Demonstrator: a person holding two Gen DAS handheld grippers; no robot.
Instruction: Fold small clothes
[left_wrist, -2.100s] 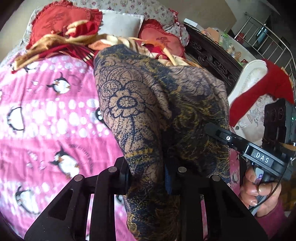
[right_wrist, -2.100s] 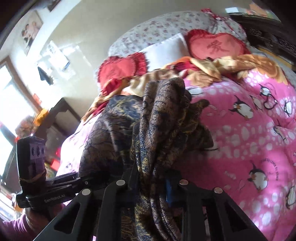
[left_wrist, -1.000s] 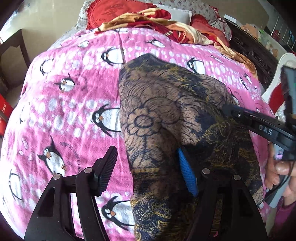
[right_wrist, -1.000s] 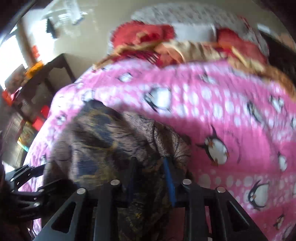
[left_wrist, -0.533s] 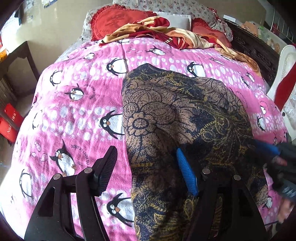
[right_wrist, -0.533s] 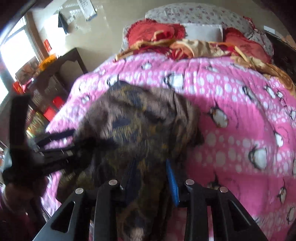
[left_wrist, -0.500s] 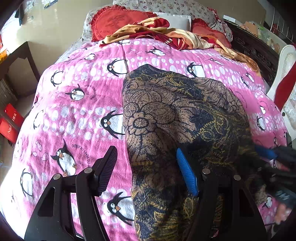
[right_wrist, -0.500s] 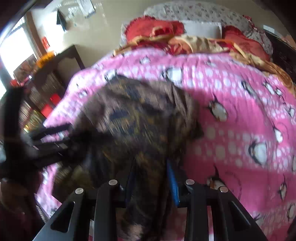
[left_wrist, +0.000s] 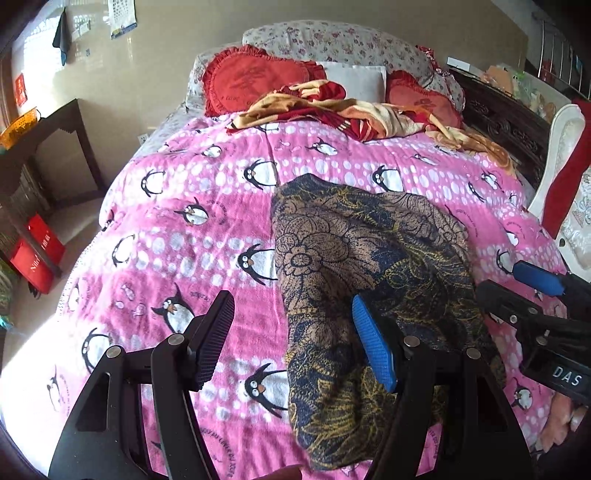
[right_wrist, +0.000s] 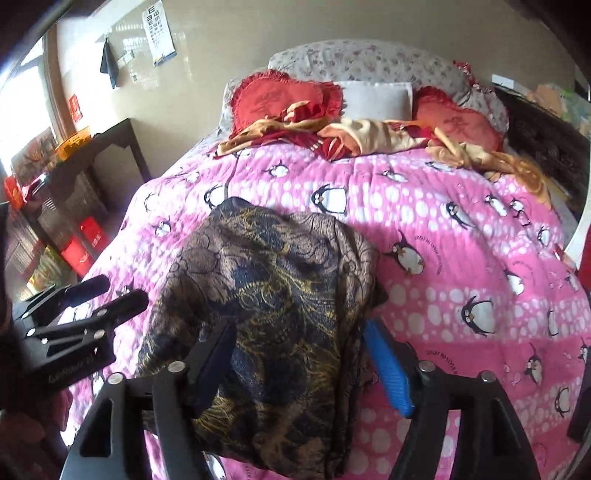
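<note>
L to R. L gripper (left_wrist: 291, 343): jaws wide apart, holding nothing, black pad over the pink penguin blanket (left_wrist: 207, 229), blue pad right at the garment's near-left part. Dark navy/gold floral garment (left_wrist: 369, 266) lies mid-bed on the blanket, roughly folded, lumpy, near end reaching the bed edge toward us. R gripper (right_wrist: 299, 362): jaws also apart, nothing gripped, the garment's near end sits between its fingers but we see no pinch.

Step in hand, our read: cloth laid down, both tools free, next is re-grip for another fold or a flatten. To do it well we'd:
- pick 2 matching corners/edges at the near end, not mid-fabric, thin cloth will bunch otherwise
- close fully on one layer stack, check both sides caught
- lift evenly w/ both, carry away from us toward the far edge, line up edges before release
- smooth the R-side bulge (right_wrist: 354, 266) first, looks doubled up there

Risk: fabric looks slippery, may slide off pads.
</note>
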